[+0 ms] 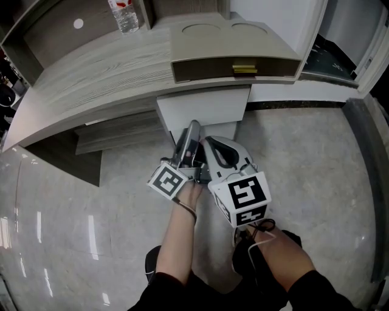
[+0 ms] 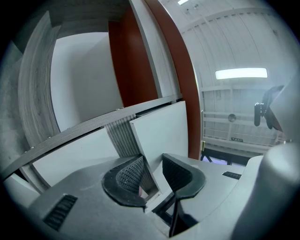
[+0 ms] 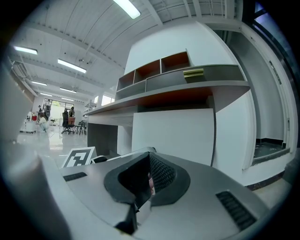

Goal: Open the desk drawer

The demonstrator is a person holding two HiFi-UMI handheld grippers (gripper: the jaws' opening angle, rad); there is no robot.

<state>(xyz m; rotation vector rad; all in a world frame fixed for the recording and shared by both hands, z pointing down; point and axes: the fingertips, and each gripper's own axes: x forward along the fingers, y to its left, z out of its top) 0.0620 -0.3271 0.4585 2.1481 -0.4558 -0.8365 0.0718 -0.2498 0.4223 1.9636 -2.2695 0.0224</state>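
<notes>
step: approach, nothing engaged yet. both units sit low over the floor (image 1: 304,158), close together in front of the desk.
left hand-held gripper (image 2: 152,164): jaws partly apart, tilted upward, nothing between them; only the edge of the desk's white panel (image 1: 203,109) shows through the gap, well beyond the pads.
right hand-held gripper (image 3: 149,161): clenched, pads together on nothing, pointing roughly level at that panel.
target: the drawer (image 1: 206,70) is in the small unit on the tabletop (image 1: 103,67), above and beyond both units. dark front, brass handle (image 1: 245,68) at its right part. front looks flush with the casing, so i judge it shut. neither unit is near it.
bottle (image 1: 124,15) stands further back on the tabletop, clear of the path.
next move, my read: raise one unit to handle height, jaws apart, line them across the handle, close on it, then pull straight out toward the person. right unit must release first if it is used.
</notes>
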